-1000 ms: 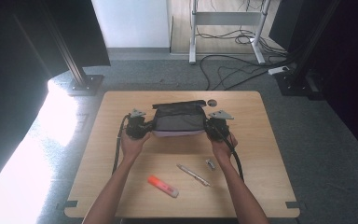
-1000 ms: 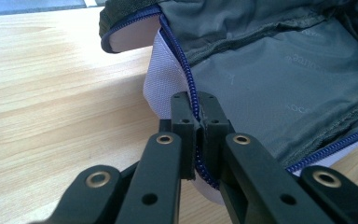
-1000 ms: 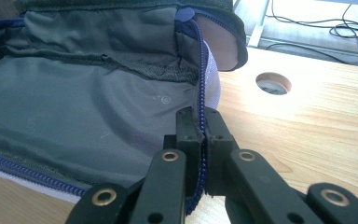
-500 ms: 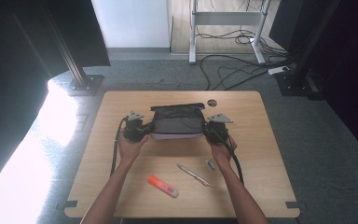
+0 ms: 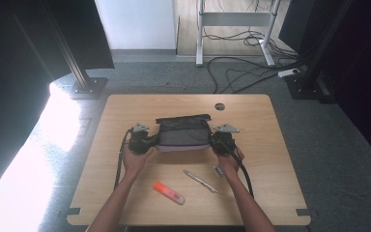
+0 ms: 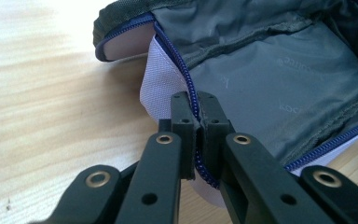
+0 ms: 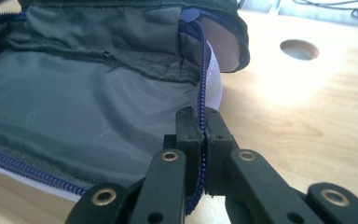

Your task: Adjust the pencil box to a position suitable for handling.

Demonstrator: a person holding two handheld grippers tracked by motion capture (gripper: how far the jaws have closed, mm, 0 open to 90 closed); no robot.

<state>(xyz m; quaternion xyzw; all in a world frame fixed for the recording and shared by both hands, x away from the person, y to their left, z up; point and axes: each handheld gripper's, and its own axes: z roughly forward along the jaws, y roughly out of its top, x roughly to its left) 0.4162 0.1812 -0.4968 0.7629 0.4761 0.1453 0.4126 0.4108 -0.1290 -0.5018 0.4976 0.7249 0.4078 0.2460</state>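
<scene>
I hold the open pouch [image 5: 182, 134] mid-table, left gripper [image 6: 195, 122] and right gripper [image 7: 200, 133] each clamped tight on the zipper edge at opposite ends, its long axis running straight between them.

Pouch [image 5: 182, 134] on bench [image 5: 125, 111], between left tongs [image 5: 147, 143] and right tongs [image 5: 216, 142]; each tongs clamps one pouch end at zip edge [image 6: 189, 88]. Bench hole [image 5: 219, 106] behind right tongs. Pen [image 5: 200, 181] nearer person, between both tongs. Marker [image 5: 169, 193] left of pen, nearer bench front. Small item [image 5: 218, 169] beside right hand [image 5: 229, 162].
</scene>
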